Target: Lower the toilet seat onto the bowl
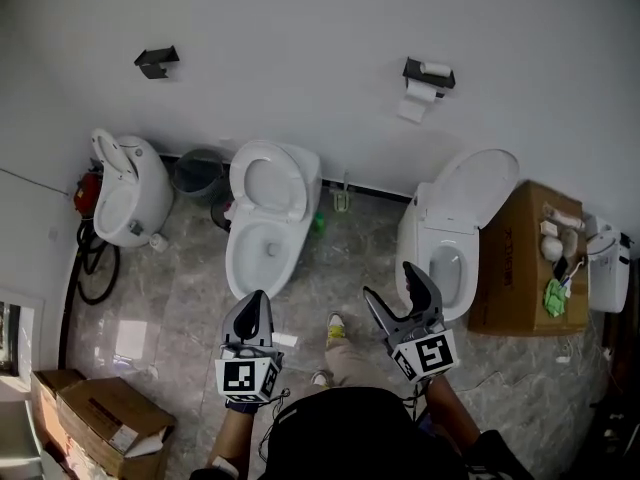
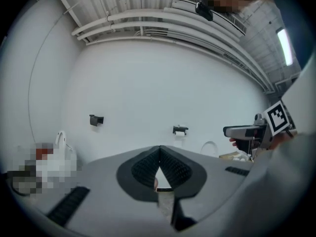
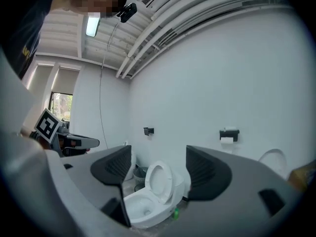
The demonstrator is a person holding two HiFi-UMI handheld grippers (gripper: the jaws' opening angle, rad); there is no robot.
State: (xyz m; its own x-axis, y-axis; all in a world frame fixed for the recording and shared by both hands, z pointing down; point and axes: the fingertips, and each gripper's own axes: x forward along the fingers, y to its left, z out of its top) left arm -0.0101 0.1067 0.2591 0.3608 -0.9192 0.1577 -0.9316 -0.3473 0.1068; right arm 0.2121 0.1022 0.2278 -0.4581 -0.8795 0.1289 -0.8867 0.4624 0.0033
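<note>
In the head view a white toilet stands against the wall, its seat (image 1: 264,182) raised upright over the open bowl (image 1: 256,255). My left gripper (image 1: 256,304) is shut with nothing in it, held in front of that bowl and well short of it. My right gripper (image 1: 392,283) is open and empty, between this toilet and the one to the right. In the right gripper view, the raised seat (image 3: 161,178) and bowl (image 3: 142,207) show at a distance between the open jaws of the right gripper (image 3: 158,165). The left gripper (image 2: 159,149) points at the bare wall.
Another toilet (image 1: 452,236) with its lid up stands at the right beside a cardboard box (image 1: 528,258); a third toilet (image 1: 126,194) is at the left. A grey bin (image 1: 200,174), a toilet brush (image 1: 342,200), a paper holder (image 1: 428,74) and cardboard boxes (image 1: 100,420) are around.
</note>
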